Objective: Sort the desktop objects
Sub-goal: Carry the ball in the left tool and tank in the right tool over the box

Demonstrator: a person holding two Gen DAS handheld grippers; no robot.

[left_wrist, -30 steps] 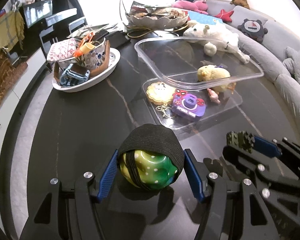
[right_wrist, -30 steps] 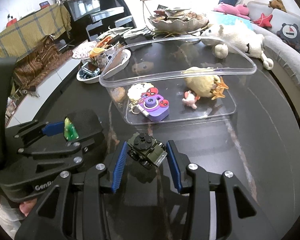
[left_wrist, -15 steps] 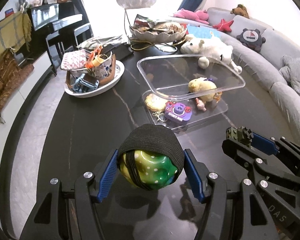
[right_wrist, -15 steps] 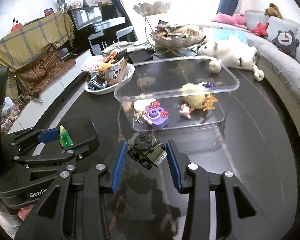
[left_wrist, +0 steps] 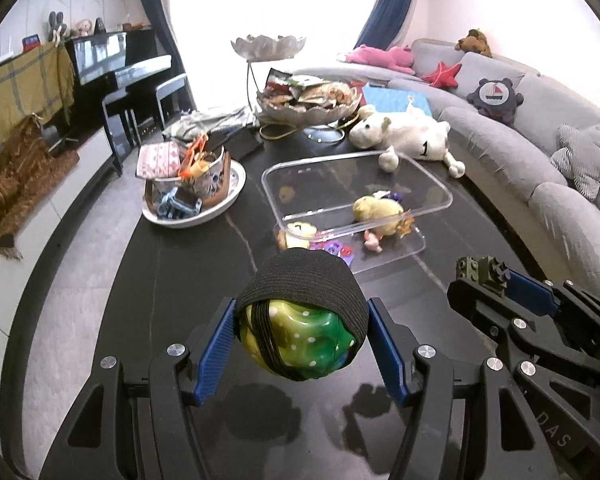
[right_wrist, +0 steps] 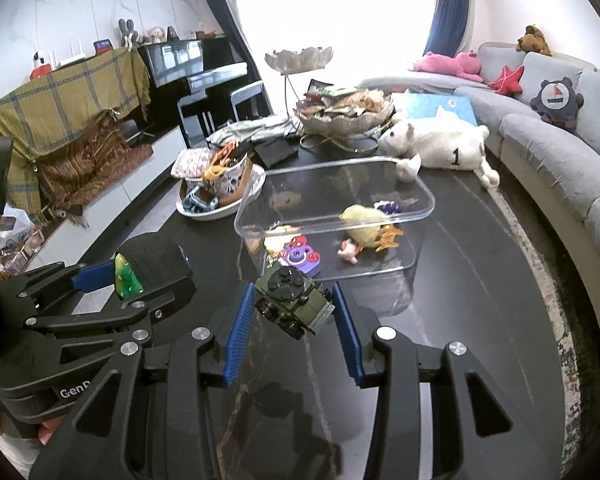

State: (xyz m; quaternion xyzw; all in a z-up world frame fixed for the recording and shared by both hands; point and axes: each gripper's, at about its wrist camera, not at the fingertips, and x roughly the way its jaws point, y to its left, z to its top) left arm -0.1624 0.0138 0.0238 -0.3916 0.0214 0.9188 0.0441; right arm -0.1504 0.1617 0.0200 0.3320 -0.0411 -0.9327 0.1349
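Toys are held in both tools, lifted off the dark table [left_wrist: 172, 280]. Left gripper [left_wrist: 302, 340] is clamped on a green spotted ball [left_wrist: 300, 344] wrapped in a black band; right gripper [right_wrist: 294, 312] is clamped on a small olive brick tank [right_wrist: 292, 300], tilted between the blue pads. Both point toward the clear plastic bin [right_wrist: 412, 236], which lies well ahead and already holds 3 or more small toys, including a yellow plush [right_wrist: 362, 220] and a purple toy camera [right_wrist: 302, 258]. Judgement: both items are carried raised for dropping over the bin wall. Left view shows the ball's full face and only the tank's top edge. Right view shows the whole tank, the ball only edge-on. A white dish [left_wrist: 236, 196] of clutter sits left of the bin.
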